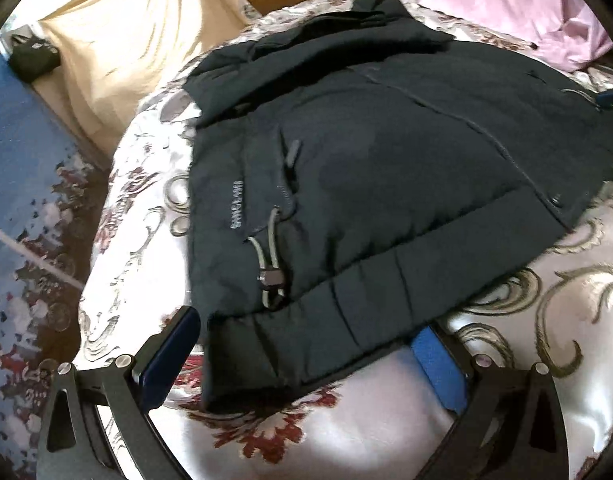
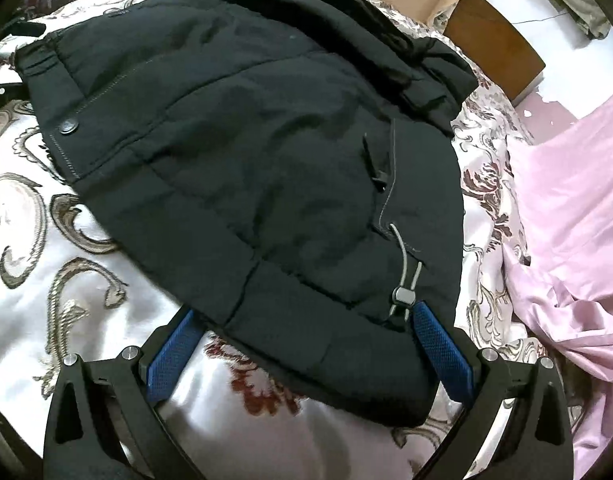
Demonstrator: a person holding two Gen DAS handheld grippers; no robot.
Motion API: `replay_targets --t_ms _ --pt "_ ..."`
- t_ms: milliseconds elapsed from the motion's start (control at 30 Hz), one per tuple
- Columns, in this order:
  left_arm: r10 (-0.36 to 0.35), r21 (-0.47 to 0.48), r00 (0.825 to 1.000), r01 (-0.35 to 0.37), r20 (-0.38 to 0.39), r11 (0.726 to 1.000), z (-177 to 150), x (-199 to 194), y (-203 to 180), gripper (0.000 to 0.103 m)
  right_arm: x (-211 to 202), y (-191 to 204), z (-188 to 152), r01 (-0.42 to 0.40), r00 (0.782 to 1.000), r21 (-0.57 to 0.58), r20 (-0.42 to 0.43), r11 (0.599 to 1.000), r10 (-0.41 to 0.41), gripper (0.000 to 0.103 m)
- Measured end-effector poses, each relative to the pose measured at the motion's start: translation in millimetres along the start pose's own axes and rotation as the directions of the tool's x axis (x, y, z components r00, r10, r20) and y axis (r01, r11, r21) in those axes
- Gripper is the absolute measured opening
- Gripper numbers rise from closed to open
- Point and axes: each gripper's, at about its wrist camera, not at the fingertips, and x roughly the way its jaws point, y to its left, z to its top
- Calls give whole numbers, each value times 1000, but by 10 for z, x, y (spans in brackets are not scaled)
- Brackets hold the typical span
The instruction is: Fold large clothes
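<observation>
A dark padded jacket [image 1: 386, 168] lies spread flat on a bed covered with a pale satin bedspread [image 1: 546, 288] printed with scrolls and dark red flowers. The jacket lies straight ahead of both of your tongs, its banded hem the nearest edge, running across in front of you, and its body stretching away toward the collar at the far end. Your left tongs [image 1: 306, 364] are spread wide at the hem's left corner: the left finger stands beside the jacket's edge, and the right finger's blue pad is partly tucked under the hem. Your right tongs [image 2: 302, 348] are also spread wide, at the hem's right corner: the left blue pad slips under the hem, the right pad rests on top beside a grey drawcord toggle [image 2: 402, 296]. Neither pair is pinching cloth yet. Both are about equally near, so the hem looks ready to be gripped at two points and carried away from you toward the collar. The jacket looks thick and quilted, matte black, with a snap button [image 2: 69, 125] near the front opening, grey stitching and a zipped pocket. A pink sheet [image 2: 566, 208] lies bunched to the right of it.
</observation>
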Motion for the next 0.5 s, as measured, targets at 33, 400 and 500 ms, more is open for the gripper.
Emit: replay_targets --t_ms 33,400,500 --pt "8 -7 1000 -8 4 1000 2 -9 16 103 -1 14 11 3 1000 -7 0 1000 -3 101" --pt "41 37 995 -44 96 998 55 -166 8 76 -95 12 3 21 996 -10 88 1000 -21 78" --pt "24 40 990 -29 137 999 80 -241 14 55 -164 -10 -16 -6 990 2 138 1000 6 57"
